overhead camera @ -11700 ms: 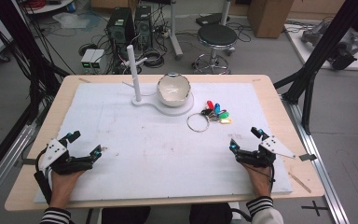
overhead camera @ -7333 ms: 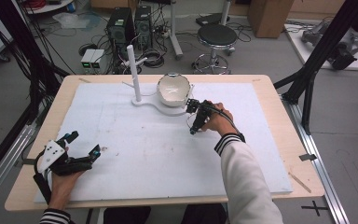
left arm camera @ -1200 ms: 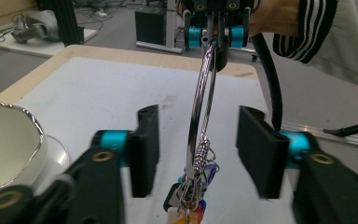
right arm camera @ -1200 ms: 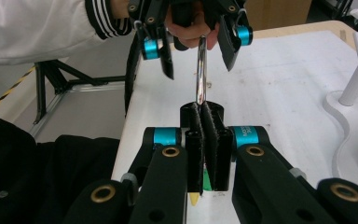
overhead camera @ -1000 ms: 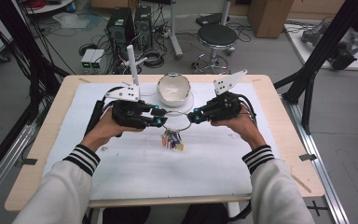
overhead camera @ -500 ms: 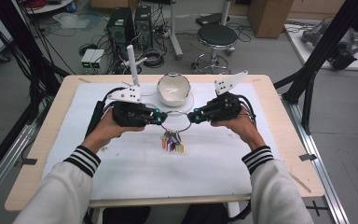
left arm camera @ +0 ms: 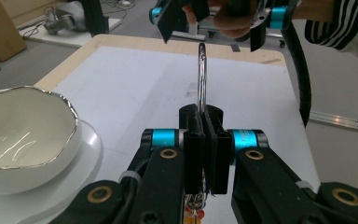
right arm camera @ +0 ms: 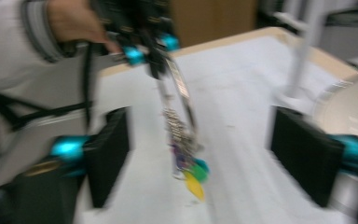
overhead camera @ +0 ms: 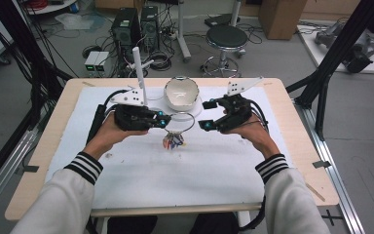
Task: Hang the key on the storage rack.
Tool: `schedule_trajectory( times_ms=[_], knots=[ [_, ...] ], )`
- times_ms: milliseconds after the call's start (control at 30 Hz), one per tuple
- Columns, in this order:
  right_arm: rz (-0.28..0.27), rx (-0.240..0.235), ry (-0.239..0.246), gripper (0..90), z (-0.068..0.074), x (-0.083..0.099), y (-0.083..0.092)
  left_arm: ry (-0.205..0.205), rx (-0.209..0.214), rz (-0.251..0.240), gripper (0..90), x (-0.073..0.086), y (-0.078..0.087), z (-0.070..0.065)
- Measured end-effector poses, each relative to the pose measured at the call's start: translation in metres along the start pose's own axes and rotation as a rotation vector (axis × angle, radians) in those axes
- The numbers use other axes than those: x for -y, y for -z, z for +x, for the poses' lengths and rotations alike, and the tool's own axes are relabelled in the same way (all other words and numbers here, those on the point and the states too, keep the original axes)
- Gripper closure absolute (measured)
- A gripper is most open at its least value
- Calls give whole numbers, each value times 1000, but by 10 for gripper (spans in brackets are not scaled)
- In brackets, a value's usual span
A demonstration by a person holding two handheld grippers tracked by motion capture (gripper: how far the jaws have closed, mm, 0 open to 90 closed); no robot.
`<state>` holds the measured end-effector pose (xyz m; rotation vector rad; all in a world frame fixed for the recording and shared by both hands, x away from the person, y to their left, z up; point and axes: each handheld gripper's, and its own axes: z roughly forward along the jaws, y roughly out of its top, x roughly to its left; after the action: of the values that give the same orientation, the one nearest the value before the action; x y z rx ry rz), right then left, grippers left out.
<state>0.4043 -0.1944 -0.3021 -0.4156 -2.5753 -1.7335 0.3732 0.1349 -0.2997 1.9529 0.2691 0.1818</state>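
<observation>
White mat (overhead camera: 126,180), left hand-held gripper (overhead camera: 164,120) clamped on key ring (overhead camera: 181,125), right hand-held gripper (overhead camera: 205,114) just released it, apparently clear.

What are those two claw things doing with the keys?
A person holds a claw in each hand above the table. The left claw is shut on a metal ring with a bunch of colourful keys dangling under it. The right claw has just been opening; its jaws now stand wide, with nothing between them. A white bowl sits just behind.
</observation>
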Motion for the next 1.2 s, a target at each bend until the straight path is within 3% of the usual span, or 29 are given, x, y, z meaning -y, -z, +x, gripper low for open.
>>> schedule_trajectory(
  times_ms=[33,100,133,167,367,400,433,633,900,1067,1200],
  knots=[
    [13,47,-15,9,0,2,1,0,0,0,872,0,0,0],
    [15,122,-10,9,-1,5,3,6,-22,9,872,1,6,3],
    [15,122,-10,9,-1,5,3,6,-22,9,872,1,6,3],
    [15,172,-27,9,0,9,6,5,-31,19,872,1,9,4],
    [-11,287,-2,9,6,24,18,40,-94,16,872,2,25,15],
    [-11,287,-2,9,6,24,18,40,-94,16,871,2,25,15],
    [-26,331,2,9,9,33,22,30,-113,37,872,0,30,18],
    [-45,362,-17,9,14,51,31,35,-157,36,871,-5,44,28],
    [-116,383,-11,9,23,76,47,52,-229,53,872,-5,62,47],
    [-143,417,-14,9,29,92,57,86,-282,22,872,-3,70,58],
    [-154,438,-15,9,31,101,59,105,-316,33,872,1,73,65]
  ],
)
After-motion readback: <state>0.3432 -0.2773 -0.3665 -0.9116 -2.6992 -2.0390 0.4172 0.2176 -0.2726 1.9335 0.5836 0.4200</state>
